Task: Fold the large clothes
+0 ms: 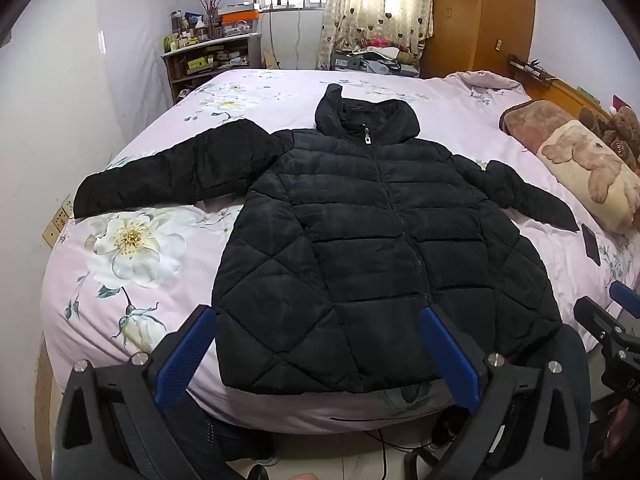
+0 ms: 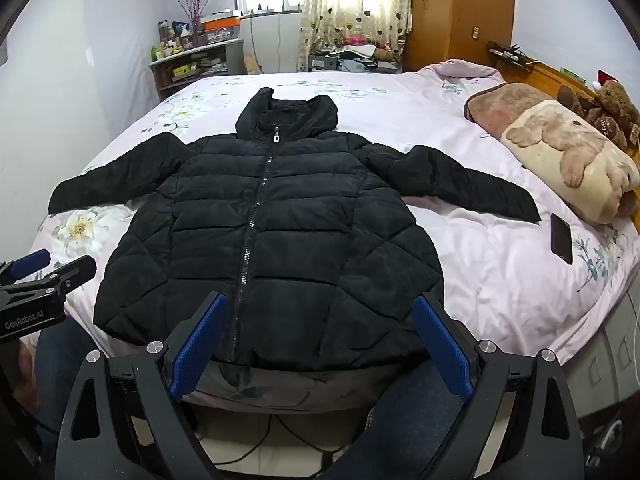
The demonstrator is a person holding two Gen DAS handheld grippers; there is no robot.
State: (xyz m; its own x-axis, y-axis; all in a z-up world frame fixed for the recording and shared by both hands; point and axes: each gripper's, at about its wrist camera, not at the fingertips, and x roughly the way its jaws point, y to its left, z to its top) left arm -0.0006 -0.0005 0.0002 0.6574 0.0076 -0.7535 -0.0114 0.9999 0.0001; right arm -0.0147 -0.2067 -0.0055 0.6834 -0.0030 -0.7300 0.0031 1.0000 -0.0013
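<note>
A black quilted hooded jacket (image 1: pixel 360 232) (image 2: pixel 276 232) lies face up and zipped on the bed, hood away from me, both sleeves spread out sideways, hem at the near bed edge. My left gripper (image 1: pixel 320 324) hovers open above the hem, left of the zip, with nothing between its blue pads. My right gripper (image 2: pixel 320 312) is also open over the hem, right of the zip, holding nothing. Each gripper shows at the side of the other's view: the right gripper (image 1: pixel 612 312), the left gripper (image 2: pixel 48 268).
The bed (image 1: pixel 140 280) has a pink floral sheet. A dark phone (image 2: pixel 561 239) lies by the right sleeve. A bear-print pillow (image 2: pixel 568 168) and a teddy bear (image 2: pixel 608 112) sit at the right. Shelves (image 1: pixel 208 60), a curtain and a wardrobe stand behind. My legs are below.
</note>
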